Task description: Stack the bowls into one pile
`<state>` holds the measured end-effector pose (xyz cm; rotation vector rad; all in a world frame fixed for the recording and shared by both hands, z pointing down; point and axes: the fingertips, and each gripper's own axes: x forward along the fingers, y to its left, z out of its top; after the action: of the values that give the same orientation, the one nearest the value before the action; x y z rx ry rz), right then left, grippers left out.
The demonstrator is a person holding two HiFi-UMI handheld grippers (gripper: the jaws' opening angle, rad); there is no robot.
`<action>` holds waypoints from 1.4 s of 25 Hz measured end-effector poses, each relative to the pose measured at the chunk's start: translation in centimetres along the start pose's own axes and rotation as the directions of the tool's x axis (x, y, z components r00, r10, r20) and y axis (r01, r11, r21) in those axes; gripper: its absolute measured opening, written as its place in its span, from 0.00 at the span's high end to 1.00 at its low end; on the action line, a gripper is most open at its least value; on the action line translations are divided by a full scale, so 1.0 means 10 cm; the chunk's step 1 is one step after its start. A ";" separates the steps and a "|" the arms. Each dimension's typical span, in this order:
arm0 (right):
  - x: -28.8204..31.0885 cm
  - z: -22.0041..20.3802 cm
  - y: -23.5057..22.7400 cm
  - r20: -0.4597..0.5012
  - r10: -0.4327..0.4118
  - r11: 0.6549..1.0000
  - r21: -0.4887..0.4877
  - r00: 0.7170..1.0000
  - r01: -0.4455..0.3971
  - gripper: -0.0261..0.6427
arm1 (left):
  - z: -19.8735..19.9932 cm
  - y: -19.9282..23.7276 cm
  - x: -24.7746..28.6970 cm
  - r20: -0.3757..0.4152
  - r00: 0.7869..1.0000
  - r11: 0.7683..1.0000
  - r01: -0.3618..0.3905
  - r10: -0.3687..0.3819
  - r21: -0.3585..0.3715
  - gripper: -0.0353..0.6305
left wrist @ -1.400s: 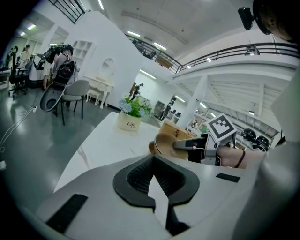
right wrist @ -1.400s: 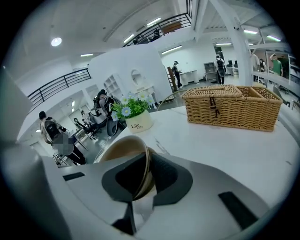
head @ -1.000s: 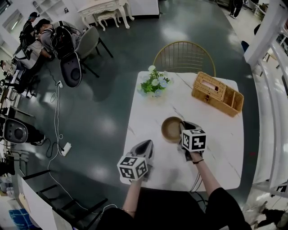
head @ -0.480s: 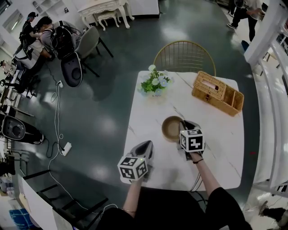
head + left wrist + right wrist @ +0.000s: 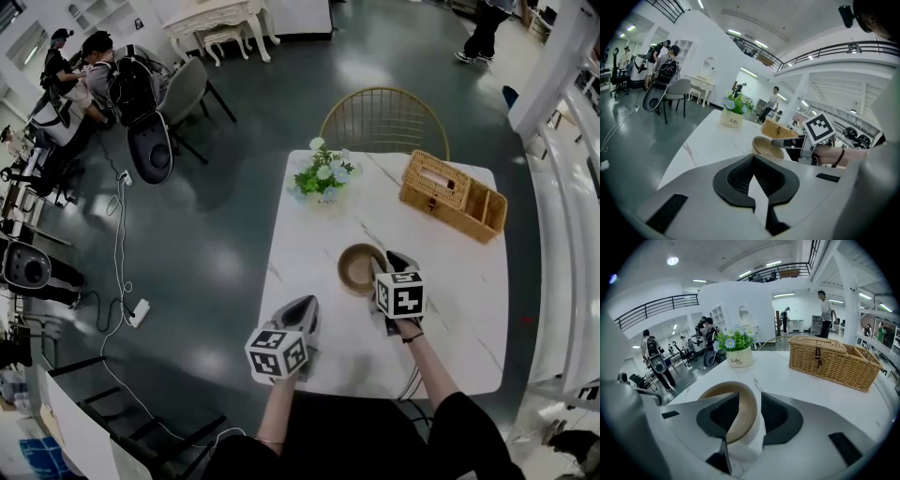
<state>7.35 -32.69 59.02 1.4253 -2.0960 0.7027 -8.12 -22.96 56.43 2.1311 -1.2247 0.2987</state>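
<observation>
Only the right gripper (image 5: 388, 265) has changed since the earlier frame: its jaws have just been opening and now stand released, apart on either side of the near rim of the bowl pile (image 5: 357, 268). One jaw is over the tan inside and the other is outside the wall. In the right gripper view the rim passes between the pads with a gap showing, so nothing is clamped. The pile itself sits where it did, near the middle of the white counter (image 5: 305, 246), between the flower pot (image 5: 322, 178) and the person.

The left gripper (image 5: 302, 307) hangs over the near left part of the counter, well apart from the bowls. Its jaws are clenched together on nothing.

As for progress, the left gripper view shows layered rims, so bowls appear to be nested already, though how many I cannot tell. No loose bowl shows anywhere else on the counter; the only other things on it are the flower pot and the wicker basket (image 5: 454, 195). My judgement is that the stacking is done or all but done, with the last bowl just let go. What seems left is to draw the right gripper clear of the rim without nudging the pile.
</observation>
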 end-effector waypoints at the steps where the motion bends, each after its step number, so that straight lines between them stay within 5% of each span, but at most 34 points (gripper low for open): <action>1: -0.01 0.00 -0.01 0.004 0.000 1.000 0.015 1.000 0.000 0.79 | 0.00 0.00 0.00 0.002 1.000 1.000 0.000 0.000 0.002 0.92; 16: -0.62 -0.06 -0.13 0.171 0.093 0.961 0.240 0.981 -0.133 0.92 | 0.28 -0.17 -0.12 0.091 0.995 0.997 0.035 -0.041 0.064 0.92; 24: -1.23 0.04 -0.15 0.325 0.135 0.950 0.227 0.936 -0.216 0.92 | 0.60 -0.40 -0.33 0.186 0.979 0.986 0.058 -0.088 0.158 0.92; 35: -2.04 0.22 -0.21 0.472 0.136 0.965 0.135 0.871 -0.224 0.92 | 0.97 -0.80 -0.66 0.284 0.947 0.959 0.070 -0.150 0.275 0.92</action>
<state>15.64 -21.00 44.18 1.6374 -2.6171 0.6977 -6.20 -21.79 42.45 2.5385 -1.2839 0.0873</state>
